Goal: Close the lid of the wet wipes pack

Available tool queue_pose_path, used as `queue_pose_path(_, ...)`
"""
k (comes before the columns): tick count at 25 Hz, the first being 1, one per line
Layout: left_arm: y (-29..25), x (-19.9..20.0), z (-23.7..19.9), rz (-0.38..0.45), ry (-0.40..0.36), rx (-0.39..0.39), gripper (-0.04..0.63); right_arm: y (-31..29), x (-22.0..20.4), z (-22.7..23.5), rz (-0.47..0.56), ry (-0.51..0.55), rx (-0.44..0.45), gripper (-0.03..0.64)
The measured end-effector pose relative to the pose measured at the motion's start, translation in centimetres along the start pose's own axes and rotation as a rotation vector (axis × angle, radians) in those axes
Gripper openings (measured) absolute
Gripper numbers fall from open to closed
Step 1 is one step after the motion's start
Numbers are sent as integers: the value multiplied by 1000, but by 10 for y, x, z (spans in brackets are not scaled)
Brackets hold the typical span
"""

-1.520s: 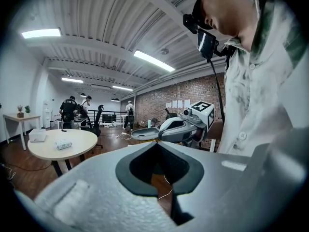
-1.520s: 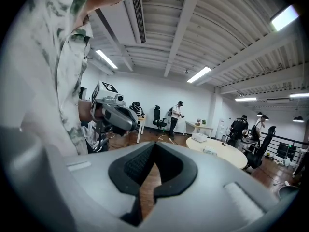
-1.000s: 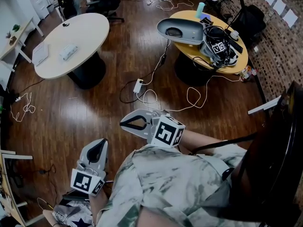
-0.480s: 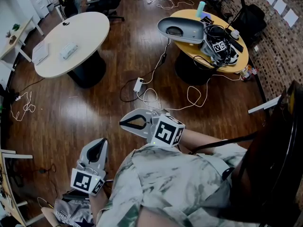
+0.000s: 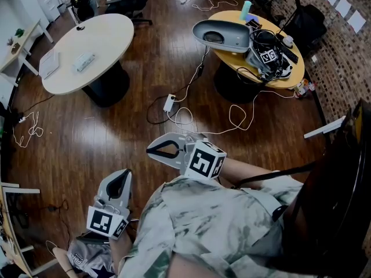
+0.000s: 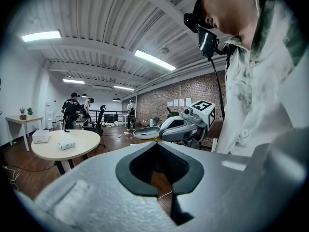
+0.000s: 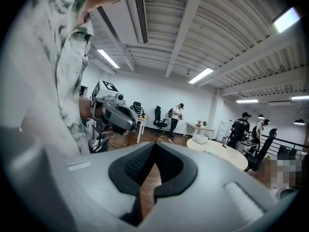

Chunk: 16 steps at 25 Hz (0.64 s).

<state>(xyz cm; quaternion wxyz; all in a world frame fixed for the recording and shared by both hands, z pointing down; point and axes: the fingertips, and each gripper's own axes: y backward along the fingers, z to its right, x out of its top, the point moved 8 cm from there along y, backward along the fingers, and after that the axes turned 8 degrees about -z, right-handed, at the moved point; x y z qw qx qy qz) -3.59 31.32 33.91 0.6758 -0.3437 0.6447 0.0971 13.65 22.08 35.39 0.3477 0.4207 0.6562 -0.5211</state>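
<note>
Nothing much shifts since a second ago: both grippers stay close by the shirt [image 5: 220, 225], and only the view creeps slightly. Left gripper [image 5: 122, 178] and right gripper [image 5: 151, 150] each have their jaws pressed together on nothing. What looks like the pack [image 5: 84, 62] lies near the middle of the round table [image 5: 113, 30], well apart from both grippers. It shows too small to tell whether its lid is up or shut, so I cannot judge how far along the closing is.
</note>
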Motion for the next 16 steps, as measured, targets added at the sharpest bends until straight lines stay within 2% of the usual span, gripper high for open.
queue_pose_path(16,-46,3,13,-46,30,-16,2,22,-34,24,-12,-36,20,6)
